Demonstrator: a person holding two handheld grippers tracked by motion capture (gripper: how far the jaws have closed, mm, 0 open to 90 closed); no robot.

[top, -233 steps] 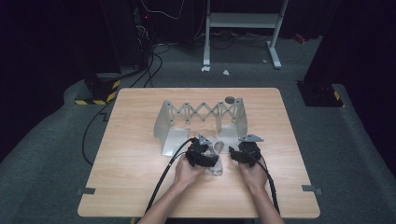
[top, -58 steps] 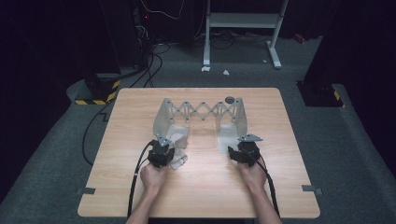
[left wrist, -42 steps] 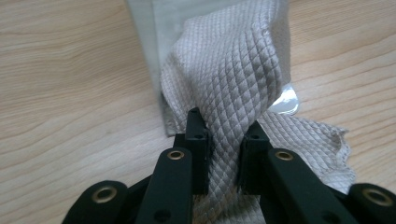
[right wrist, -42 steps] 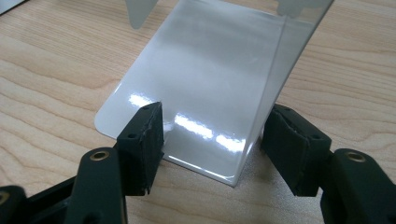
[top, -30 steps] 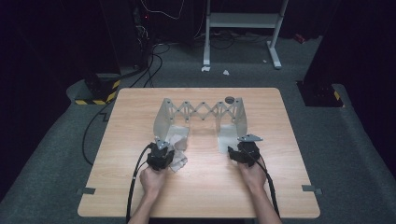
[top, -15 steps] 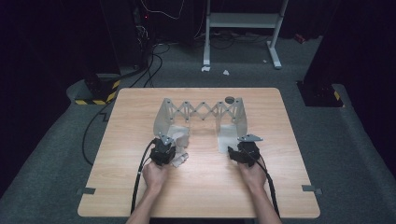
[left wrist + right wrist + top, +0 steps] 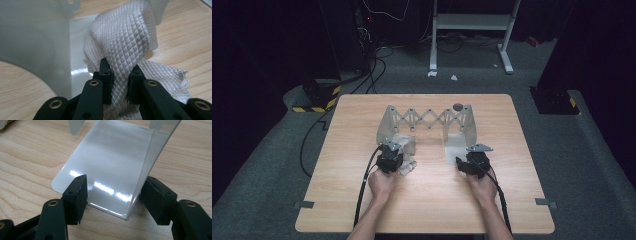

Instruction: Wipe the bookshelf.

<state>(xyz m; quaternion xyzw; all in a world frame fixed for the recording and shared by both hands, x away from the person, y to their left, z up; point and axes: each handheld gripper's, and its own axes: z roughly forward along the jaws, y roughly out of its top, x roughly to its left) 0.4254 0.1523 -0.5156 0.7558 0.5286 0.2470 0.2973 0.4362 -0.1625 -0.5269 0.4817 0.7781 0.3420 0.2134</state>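
Observation:
A metal rack [image 7: 429, 117] with a scissor lattice stands across the middle of the wooden table [image 7: 512, 200]. My left gripper [image 7: 395, 151] [image 7: 120, 72] is shut on a white quilted cloth [image 7: 407, 167] [image 7: 125, 37] at the rack's left end plate [image 7: 37, 37]. The cloth bunches up between the pads and drapes onto that plate's foot. My right gripper [image 7: 467, 158] [image 7: 113, 195] stands open at the right end's flat foot [image 7: 455, 145] [image 7: 112, 157]. One jaw rests over the foot's front edge and the other beside the upright wall.
A small dark round piece [image 7: 457, 106] lies behind the rack's right end. On the floor to the left are a black-and-yellow striped box [image 7: 314, 97] and cables. A white stand [image 7: 472, 22] is at the back. Tape marks [image 7: 305, 204] sit at the table's near corners.
Earlier both grippers were together at the table's middle. Over the last second the left gripper edged slightly forward toward the rack with the cloth. The right gripper stayed put.

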